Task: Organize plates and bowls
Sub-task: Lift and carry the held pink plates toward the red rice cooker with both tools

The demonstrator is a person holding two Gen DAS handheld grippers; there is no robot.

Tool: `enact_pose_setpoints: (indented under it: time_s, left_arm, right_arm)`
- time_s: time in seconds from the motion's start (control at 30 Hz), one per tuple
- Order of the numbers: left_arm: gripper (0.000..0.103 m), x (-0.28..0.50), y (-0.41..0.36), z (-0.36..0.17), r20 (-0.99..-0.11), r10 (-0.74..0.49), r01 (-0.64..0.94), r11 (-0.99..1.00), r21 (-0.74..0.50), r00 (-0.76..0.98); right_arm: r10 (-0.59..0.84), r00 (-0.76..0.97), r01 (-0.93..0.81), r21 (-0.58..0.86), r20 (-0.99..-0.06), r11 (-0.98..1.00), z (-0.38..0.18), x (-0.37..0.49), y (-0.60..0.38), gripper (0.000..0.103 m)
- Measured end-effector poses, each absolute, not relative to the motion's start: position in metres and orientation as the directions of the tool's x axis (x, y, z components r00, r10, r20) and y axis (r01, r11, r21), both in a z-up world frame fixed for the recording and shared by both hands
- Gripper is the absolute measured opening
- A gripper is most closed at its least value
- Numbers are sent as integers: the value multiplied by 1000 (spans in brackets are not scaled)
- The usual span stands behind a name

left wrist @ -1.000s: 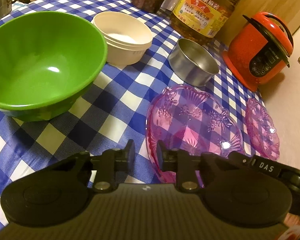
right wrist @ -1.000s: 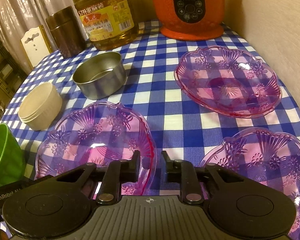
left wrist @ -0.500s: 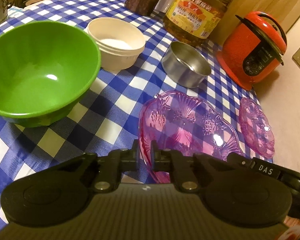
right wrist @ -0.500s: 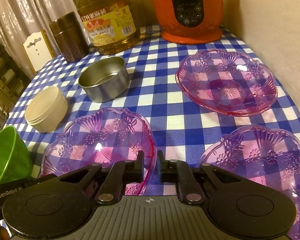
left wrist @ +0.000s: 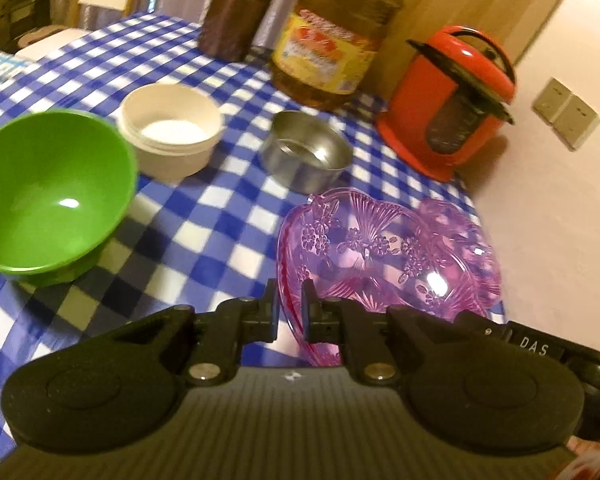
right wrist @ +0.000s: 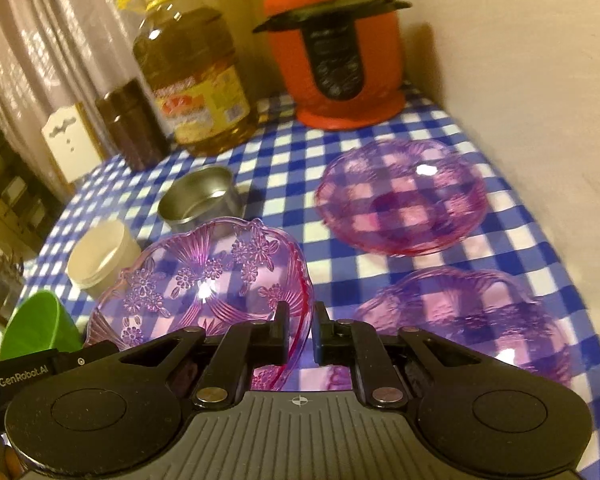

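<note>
Left wrist view: the pink patterned glass plate [left wrist: 384, 248] is lifted off the blue-checked tablecloth [left wrist: 188, 216], tilted with its hollow facing up. The left gripper [left wrist: 289, 298] and right gripper [right wrist: 300, 322] each pinch opposite rim edges. Two more pink glass plates [right wrist: 400, 196] lie by the cloth's right edge, with bare cloth between.

White letters "DAS" [left wrist: 534, 349] stand on a black block at the lower right of the left wrist view, to the right of the pink glass dish [left wrist: 384, 248]. In the right wrist view, "GenRobot.AI" [right wrist: 23, 379] stands in white on a black block just left of that dish. The oil bottle [right wrist: 196, 80] behind the dish carries a yellow and red label, but its print is too blurred to read
</note>
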State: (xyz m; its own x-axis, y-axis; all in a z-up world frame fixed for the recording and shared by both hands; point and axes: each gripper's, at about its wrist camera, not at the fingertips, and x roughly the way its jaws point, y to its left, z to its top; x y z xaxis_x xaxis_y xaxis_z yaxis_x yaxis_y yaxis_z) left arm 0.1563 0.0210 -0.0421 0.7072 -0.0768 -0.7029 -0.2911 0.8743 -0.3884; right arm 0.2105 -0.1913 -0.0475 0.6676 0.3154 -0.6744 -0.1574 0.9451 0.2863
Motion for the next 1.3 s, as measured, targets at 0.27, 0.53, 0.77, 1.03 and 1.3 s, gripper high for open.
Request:
enact_pose_setpoints:
  time_s: [0.27,0.53,0.77,1.03,1.3]
  left_arm:
    - [9,168,-14,-26,-684,-132,-222,888,-404,717]
    - [9,201,-41,-16,-660,-191,-138,900,-413,726]
    - [9,245,-56,-19,-633,-233,-67,908,-412,739]
    - [9,295,-66,-39,-613,-308,6,897,-443,727]
    - [10,335,-79,-54,-626,-331,60,909,-413,706]
  right_arm:
    - [274,716,-98,296,-642,950,-28,208,-229,10]
    - [222,757,-37,299,-614,954,-18,218,-261,10]
    - [185,781,22,322,-597,946,-22,247,-281,10]
    - [127,803,84,322,-583,943,-30,285,-295,9]
    - [61,799,133,274,-598,952,-42,316,-299,9]
